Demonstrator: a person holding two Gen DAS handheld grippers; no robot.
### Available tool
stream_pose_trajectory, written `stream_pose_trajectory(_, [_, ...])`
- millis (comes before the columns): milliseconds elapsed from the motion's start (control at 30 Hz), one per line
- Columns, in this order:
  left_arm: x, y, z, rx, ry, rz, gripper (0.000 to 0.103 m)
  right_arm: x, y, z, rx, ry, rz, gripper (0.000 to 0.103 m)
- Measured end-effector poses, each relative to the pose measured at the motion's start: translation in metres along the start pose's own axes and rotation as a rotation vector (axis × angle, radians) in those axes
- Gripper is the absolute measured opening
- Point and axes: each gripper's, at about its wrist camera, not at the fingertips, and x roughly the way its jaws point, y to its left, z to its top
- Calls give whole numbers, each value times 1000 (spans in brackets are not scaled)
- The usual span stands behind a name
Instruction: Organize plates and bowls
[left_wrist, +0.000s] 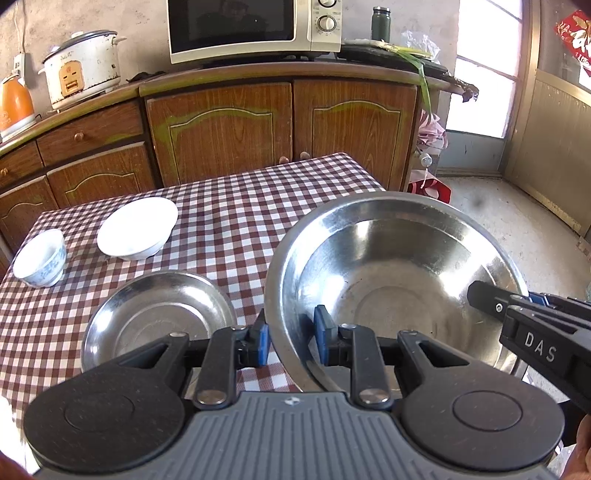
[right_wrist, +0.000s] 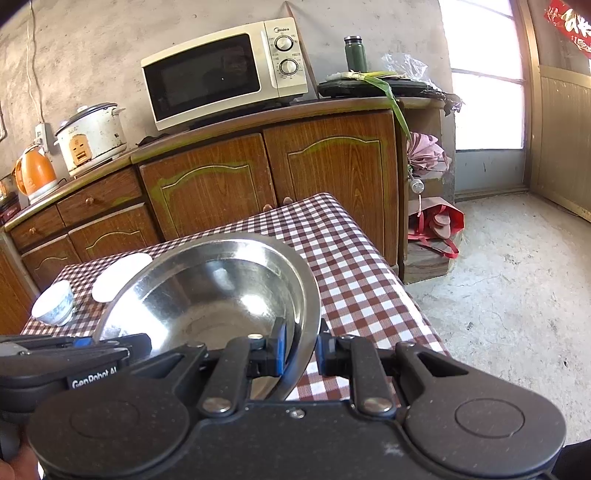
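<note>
Nearest, the left gripper (left_wrist: 291, 341) pinches the near-left rim of the large steel bowl (left_wrist: 399, 258), one blue pad outside the wall and one inside; the right gripper (right_wrist: 301, 352) clamps the same bowl's right rim in like fashion; its black body, seen from the left wrist, bears the letters "DAS", and the left one's body, seen from the right wrist, reads "GenRobot AI"; the bowl sits tilted over the near right part of the checked tablecloth (left_wrist: 229, 206), and whether its base touches the cloth cannot be told; its right side hangs close to the table's right edge, beyond which lies bare concrete floor (right_wrist: 509, 295). Just left of it lies a shallow steel plate (left_wrist: 155, 314), near but apart; farther left stand a white bowl (left_wrist: 138, 227) and a small blue-patterned cup (left_wrist: 40, 258), well apart from the steel pieces; open cloth stretches behind the large bowl to the far edge. Beyond, wooden cabinets (right_wrist: 221, 192) carry a microwave (right_wrist: 221, 74) marked "Midea", a white rice cooker (right_wrist: 92, 136), an orange kettle (right_wrist: 35, 175) and a green flask (right_wrist: 355, 53).
</note>
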Motion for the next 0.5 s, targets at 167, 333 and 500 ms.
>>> stream_pose_trajectory(167, [-7, 2, -9, 0, 3, 7, 25, -8, 4, -10, -4, 3, 3, 21])
stream_pose_trajectory(333, [-13, 5, -18, -3, 7, 12, 25, -14, 8, -19, -4, 9, 6, 21])
stream_pose_trajectory(500, [-18, 9, -23, -11, 6, 18, 25, -20, 13, -25, -18, 10, 11, 21])
